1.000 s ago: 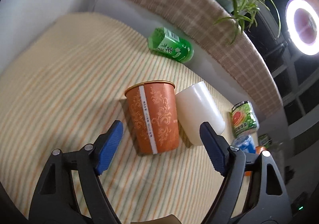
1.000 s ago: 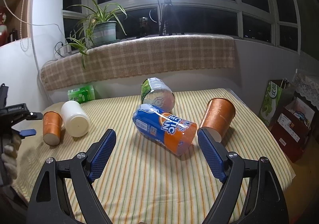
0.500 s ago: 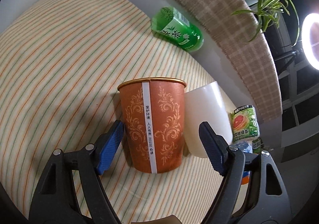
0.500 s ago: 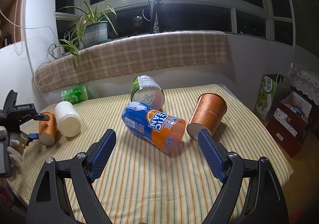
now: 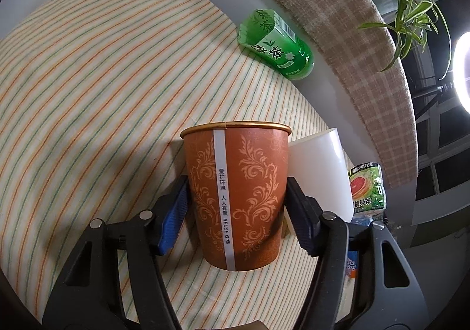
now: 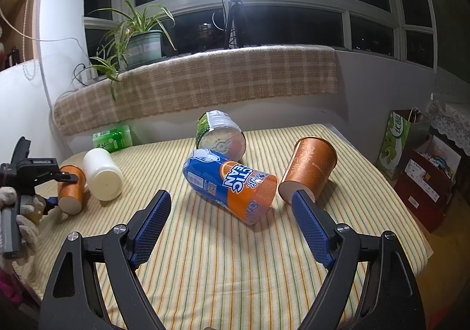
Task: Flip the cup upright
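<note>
An orange paper cup with a leaf pattern [image 5: 238, 194] lies on its side on the striped cloth, rim pointing away from me. My left gripper [image 5: 236, 209] has its blue pads against both sides of the cup. In the right wrist view the same cup [image 6: 70, 189] shows at the far left with the left gripper [image 6: 55, 183] around it. A second orange cup [image 6: 308, 171] lies tilted at the right. My right gripper [image 6: 232, 230] is open and empty above the cloth.
A white cup [image 5: 320, 177] lies touching the held cup's right side. A green tea bottle [image 5: 273, 45] lies at the back by the wall. A blue-orange bottle [image 6: 229, 183] and a green can [image 6: 220, 136] lie mid-table. Bags [image 6: 411, 153] stand past the right edge.
My left gripper has moved forward around the orange cup and closed its pads onto the cup's sides. My right gripper has stayed open, shifting only slightly.
</note>
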The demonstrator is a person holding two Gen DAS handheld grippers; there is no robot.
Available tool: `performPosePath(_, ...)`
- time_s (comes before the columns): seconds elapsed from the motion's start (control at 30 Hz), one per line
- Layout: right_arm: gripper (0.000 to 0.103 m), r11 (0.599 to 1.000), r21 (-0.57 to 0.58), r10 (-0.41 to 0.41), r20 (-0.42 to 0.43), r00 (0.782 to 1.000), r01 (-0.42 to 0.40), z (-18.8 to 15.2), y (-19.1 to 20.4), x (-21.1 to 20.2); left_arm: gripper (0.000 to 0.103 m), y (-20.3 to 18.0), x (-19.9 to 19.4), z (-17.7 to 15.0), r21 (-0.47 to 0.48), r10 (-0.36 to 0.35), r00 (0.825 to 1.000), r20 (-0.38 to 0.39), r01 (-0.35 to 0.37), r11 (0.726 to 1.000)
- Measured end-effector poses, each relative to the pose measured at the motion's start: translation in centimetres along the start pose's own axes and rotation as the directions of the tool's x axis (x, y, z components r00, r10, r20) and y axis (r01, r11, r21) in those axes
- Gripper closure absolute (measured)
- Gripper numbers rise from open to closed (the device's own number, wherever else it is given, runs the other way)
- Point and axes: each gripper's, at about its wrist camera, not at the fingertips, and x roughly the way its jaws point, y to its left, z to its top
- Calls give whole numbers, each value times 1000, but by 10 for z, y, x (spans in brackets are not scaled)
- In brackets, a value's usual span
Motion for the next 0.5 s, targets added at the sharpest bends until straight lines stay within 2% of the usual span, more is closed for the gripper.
performPosePath(0.27,19,1000,0,-2,8,1000,2,1,-1,-4,38,-4,-16,-7,54,12,999,48,-14,998)
performPosePath(0.5,19,1000,2,7,7,1000,-7,0,0,-5,38,-18,-43,-24,118,-18,996,90,7,993)
